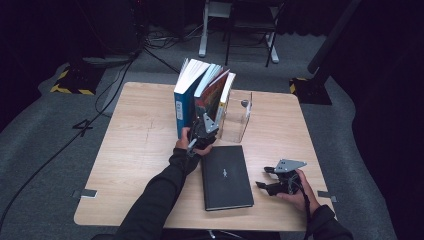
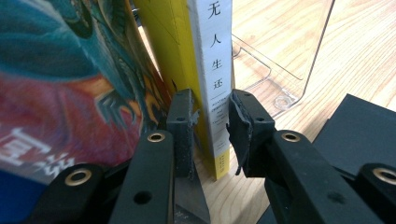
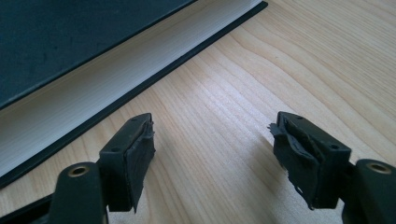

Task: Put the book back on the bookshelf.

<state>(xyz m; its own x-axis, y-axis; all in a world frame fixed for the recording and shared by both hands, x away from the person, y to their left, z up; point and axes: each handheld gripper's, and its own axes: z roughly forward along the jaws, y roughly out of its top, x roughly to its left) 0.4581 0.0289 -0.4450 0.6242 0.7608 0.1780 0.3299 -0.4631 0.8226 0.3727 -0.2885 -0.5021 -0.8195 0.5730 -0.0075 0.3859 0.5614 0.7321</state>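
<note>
The worktop (image 1: pixel 140 150) is a pale wooden board, and it carries everything. At its far middle a row of books stands upright, leaning a little to the right against a clear acrylic bookend (image 1: pixel 239 120), which is there to stop the row from toppling. The thick blue book (image 1: pixel 184 107) at the left of the row is the largest; next to it stands a book with a red and teal painted cover (image 2: pixel 70 93), then the slim yellow book with a white spine (image 2: pixel 215 88) at the right end, nearest the bookend.

A black hardcover (image 1: pixel 226 176) lies flat just in front of the row, probably waiting to be shelved or just taken out, though I cannot tell which.

The left tongs (image 2: pixel 211 123) are at the foot of the yellow book, one jaw on each side of its lower spine. The gap is narrow, yet a sliver of space shows on the right, so the pads look not quite pressed on; I judge this to be the start of a grip meant to pull that book from the row or steady it.

The right tongs (image 3: pixel 212 149) rest low over bare wood beside the black hardcover, jaws wide and holding nothing, seemingly parked until needed.
</note>
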